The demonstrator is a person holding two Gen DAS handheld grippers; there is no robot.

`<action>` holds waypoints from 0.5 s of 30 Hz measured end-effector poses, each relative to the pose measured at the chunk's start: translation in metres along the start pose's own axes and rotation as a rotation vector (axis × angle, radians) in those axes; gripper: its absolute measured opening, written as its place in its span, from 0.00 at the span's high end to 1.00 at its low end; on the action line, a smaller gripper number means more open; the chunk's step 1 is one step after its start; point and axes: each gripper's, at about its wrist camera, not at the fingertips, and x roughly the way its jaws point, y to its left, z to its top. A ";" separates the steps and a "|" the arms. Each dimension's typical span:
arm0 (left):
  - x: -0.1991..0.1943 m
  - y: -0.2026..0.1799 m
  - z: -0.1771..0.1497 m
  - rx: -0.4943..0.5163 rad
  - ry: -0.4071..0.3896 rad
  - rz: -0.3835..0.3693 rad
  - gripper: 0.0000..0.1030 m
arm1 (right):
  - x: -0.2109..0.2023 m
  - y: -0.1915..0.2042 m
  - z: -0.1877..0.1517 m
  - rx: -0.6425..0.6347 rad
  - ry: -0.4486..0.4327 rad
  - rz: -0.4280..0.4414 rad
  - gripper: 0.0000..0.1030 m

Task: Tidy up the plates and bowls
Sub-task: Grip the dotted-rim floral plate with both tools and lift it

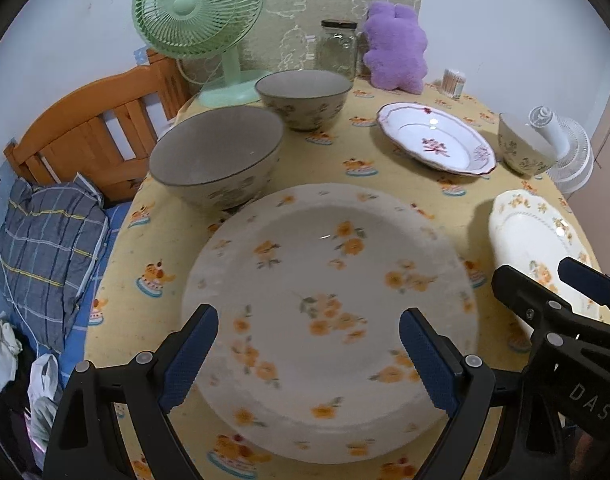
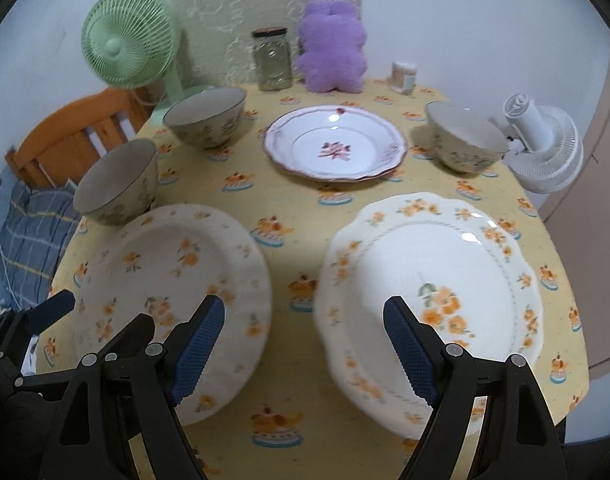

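On the yellow tablecloth, a round plate with orange flowers (image 1: 329, 280) (image 2: 173, 276) lies at the front left. A scalloped orange-flower plate (image 2: 433, 280) (image 1: 537, 232) lies at the front right. Farther back sits a white plate with a pink flower (image 2: 335, 142) (image 1: 437, 140). Three floral bowls stand around it: a near left bowl (image 1: 217, 156) (image 2: 117, 184), a far left bowl (image 1: 305, 96) (image 2: 205, 120) and a right bowl (image 2: 465, 140) (image 1: 521, 144). My left gripper (image 1: 309, 352) (image 2: 101, 316) hovers open over the round plate. My right gripper (image 2: 305, 320) (image 1: 541, 280) hangs open over the gap between the two front plates.
Along the wall stand a green fan (image 1: 197, 12), a glass jar (image 1: 339, 50), a purple plush toy (image 1: 397, 48) and a toothpick holder (image 1: 453, 82). A white fan (image 2: 545, 148) sits beyond the table's right edge. A wooden bed frame (image 1: 89, 132) and pillow (image 1: 49, 248) lie left.
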 end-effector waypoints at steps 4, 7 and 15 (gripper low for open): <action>0.011 0.014 -0.002 0.003 0.014 0.015 0.10 | 0.013 0.013 0.000 -0.011 0.029 -0.004 0.20; 0.021 0.022 -0.002 0.008 0.024 0.032 0.11 | 0.024 0.023 0.001 -0.027 0.052 0.002 0.28; 0.043 0.043 0.006 -0.039 0.055 0.037 0.16 | 0.056 0.044 0.009 -0.067 0.119 -0.009 0.42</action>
